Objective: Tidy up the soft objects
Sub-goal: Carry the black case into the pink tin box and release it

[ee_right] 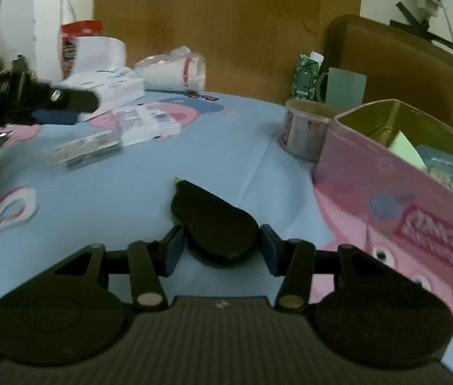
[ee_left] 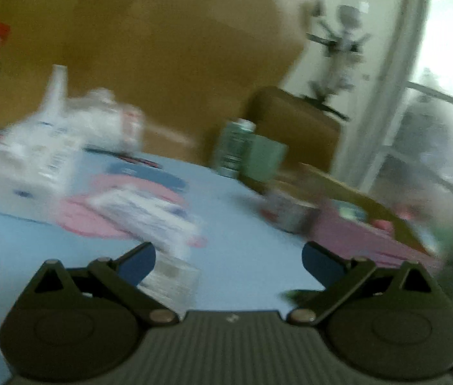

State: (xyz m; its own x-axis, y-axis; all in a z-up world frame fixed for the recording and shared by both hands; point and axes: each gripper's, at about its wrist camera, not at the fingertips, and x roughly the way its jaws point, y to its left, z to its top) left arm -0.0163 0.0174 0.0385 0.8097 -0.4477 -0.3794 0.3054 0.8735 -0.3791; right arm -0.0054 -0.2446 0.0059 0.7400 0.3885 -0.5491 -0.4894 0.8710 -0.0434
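The step in hand looks like a carry: the right gripper (ee_right: 221, 250) has its jaws clamped on a black pouch (ee_right: 213, 221), low in the centre of the right wrist view, with the pink box (ee_right: 396, 211) filling the right side of that frame. The pouch is a dark, smooth, teardrop-shaped thing, its wide end between the blue pads and its narrow end pointing away, where a small yellow-green tip shows (a tag or a second item, too small to tell). It seems lifted off the blue cloth (ee_right: 123, 192), though that is a judgement. The box stands open, with a pale green piece and other items already inside. The next move probably calls for swinging the pouch right and over the box's near wall, then parting the jaws once it is over the opening. The left gripper (ee_left: 228, 263) has its jaws wide apart and empty, pointing at blurred white packets (ee_left: 149, 215) left of centre, with a flat clear pack (ee_left: 172, 279) just beyond its left finger.
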